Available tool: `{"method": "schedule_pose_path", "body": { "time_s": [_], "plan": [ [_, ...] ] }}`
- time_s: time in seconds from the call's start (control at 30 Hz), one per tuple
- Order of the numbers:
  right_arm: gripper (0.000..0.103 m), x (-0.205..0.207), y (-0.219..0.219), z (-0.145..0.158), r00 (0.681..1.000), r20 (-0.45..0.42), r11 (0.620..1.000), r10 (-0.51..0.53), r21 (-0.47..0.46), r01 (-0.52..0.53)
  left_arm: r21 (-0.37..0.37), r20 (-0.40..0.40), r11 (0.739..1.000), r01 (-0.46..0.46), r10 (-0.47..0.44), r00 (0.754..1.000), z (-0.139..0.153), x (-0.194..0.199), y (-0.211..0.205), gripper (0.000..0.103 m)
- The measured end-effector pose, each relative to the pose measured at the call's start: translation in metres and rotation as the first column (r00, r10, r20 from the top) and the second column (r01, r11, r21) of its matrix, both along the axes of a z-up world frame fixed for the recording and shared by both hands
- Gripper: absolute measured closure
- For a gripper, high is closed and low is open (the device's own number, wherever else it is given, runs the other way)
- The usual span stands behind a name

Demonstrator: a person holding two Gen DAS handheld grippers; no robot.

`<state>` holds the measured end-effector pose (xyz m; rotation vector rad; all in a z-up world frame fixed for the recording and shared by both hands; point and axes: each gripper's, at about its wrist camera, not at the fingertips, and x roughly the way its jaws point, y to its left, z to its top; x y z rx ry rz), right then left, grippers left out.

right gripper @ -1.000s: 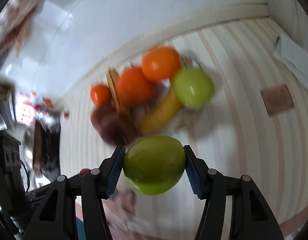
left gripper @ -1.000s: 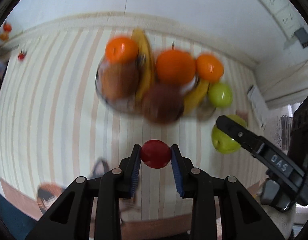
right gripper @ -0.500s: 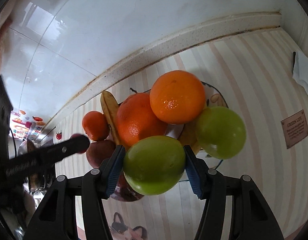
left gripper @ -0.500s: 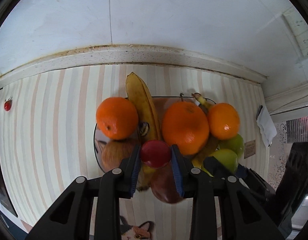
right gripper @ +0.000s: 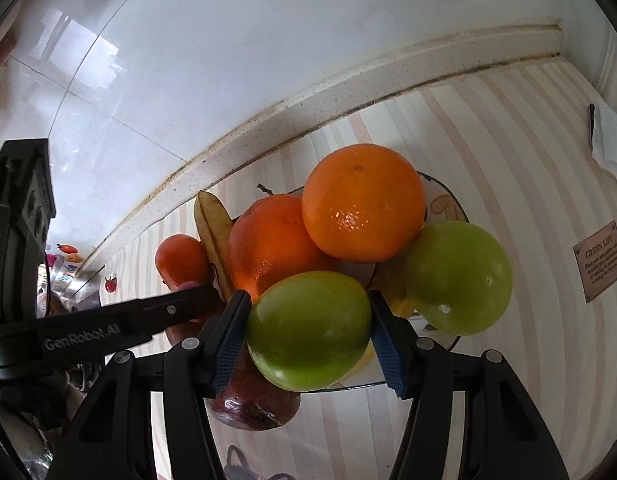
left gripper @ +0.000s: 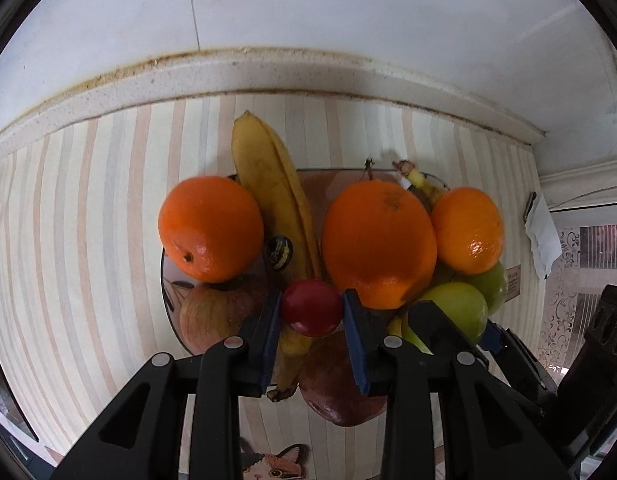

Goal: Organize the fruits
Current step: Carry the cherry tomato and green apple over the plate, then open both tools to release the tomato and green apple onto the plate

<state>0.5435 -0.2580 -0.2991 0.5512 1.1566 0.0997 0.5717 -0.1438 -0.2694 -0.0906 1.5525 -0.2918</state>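
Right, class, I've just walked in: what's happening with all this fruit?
A person is loading a fruit plate with two handheld tools. The left tool grips a small red fruit just above the pile, near the banana and big orange. The right tool grips a green apple beside another green apple already on the plate. Neither fruit is released.

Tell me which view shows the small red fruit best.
Left wrist view: the red fruit sits whole between the left gripper fingers, in front of the plate. The right wrist view hides it behind the left gripper's arm.
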Motion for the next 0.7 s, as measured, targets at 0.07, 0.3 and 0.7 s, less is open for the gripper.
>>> {"method": "schedule_pose_path", "body": {
  "time_s": [0.07, 0.3, 0.7],
  "plan": [
    [0.041, -0.001, 0.0, 0.0, 1.0, -0.002, 1.0, 0.0, 0.008, 0.0, -0.009, -0.016, 1.0, -0.013, 0.012, 1.0, -0.002, -0.001, 0.001, 0.074],
    [0.04, -0.002, -0.006, -0.001, 1.0, 0.001, 0.999, -0.017, 0.041, 0.017, 0.014, 0.0, 1.0, -0.016, 0.016, 1.0, 0.001, -0.006, 0.0, 0.069],
    [0.026, -0.004, -0.028, 0.017, 0.999, 0.023, 0.997, -0.048, 0.065, 0.047, 0.038, 0.077, 0.999, -0.037, 0.034, 0.996, 0.02, -0.007, 0.005, 0.015]
  ]
}}
